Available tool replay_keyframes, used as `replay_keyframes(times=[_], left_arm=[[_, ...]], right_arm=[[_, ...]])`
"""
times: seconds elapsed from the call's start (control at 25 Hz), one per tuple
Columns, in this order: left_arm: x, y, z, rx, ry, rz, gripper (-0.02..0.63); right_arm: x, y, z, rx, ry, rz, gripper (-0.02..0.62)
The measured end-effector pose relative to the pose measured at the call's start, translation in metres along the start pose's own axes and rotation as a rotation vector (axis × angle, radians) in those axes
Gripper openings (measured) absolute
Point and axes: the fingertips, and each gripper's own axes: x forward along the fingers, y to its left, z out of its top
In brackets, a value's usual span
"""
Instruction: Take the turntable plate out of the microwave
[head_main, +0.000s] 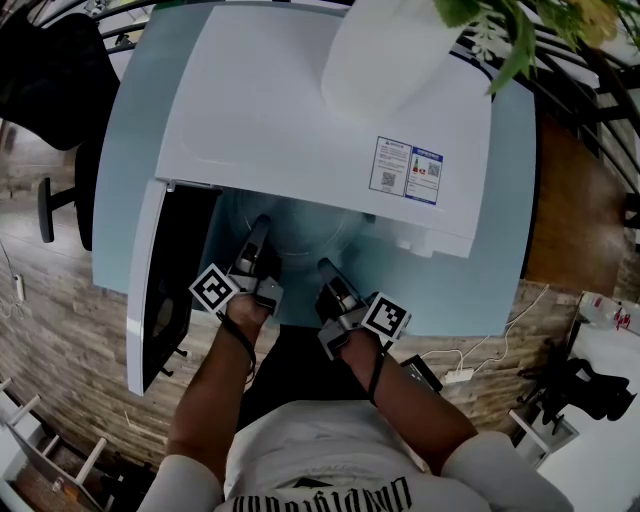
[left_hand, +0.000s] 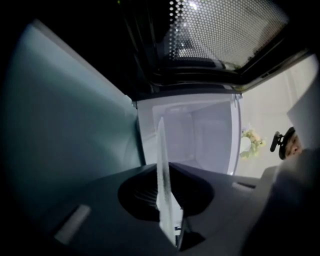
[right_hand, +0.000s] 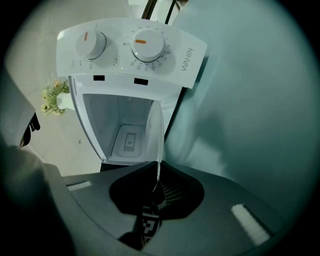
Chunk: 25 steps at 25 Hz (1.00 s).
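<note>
Surface: pale blue table (head_main: 125, 190) is carrying the white microwave (head_main: 290, 110); a wood-plank floor (head_main: 60, 330) is showing around it.
Left fingers: the left gripper (head_main: 259, 232) is pinching the near-left rim of the turntable plate (head_main: 295, 235). Its jaws are standing narrow and pressing on the glass, which is showing edge-on between them in the left gripper view.
Right fingers: the right gripper (head_main: 328, 272) is clamping the near-right rim the same way, with its jaws narrow on the glass edge.
Plate: the clear glass disc is hanging between both grippers at the microwave's open mouth, above the table edge. Its far part is lying under the oven's top edge.
Arms: two bare forearms (head_main: 215, 390) are reaching forward behind the marker cubes (head_main: 214, 290).
Cavity: the white cavity (right_hand: 125, 132) is standing open behind the plate.
Door: the door (head_main: 160, 290) is hanging open to the left.
Controls: two dials (right_hand: 147, 44) are sitting on the white panel beside the cavity.
Oven top: a sticker (head_main: 407, 170) is lying near the front edge. A white pot (head_main: 385, 50) with green leaves (head_main: 510, 40) is standing at the back.
</note>
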Motion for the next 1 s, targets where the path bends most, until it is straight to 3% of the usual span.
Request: replay_keyframes(times=[0.28,0.44,1.0], left_arm=[[-0.009,-0.005,-0.002,-0.069,-0.029,-0.045,0.075],[-0.015,-0.010,-0.002,-0.065,-0.025,-0.070,0.077],[-0.045,-0.032,-0.005,-0.122,-0.049,-0.123,0.081]], right_arm=[[-0.002,0.006,0.000,-0.029,0.002,0.017,0.021],[-0.005,0.007,-0.006,0.015,0.000,0.020,0.028],[-0.022,0.035,-0.019,-0.081,0.036,0.059,0.031]])
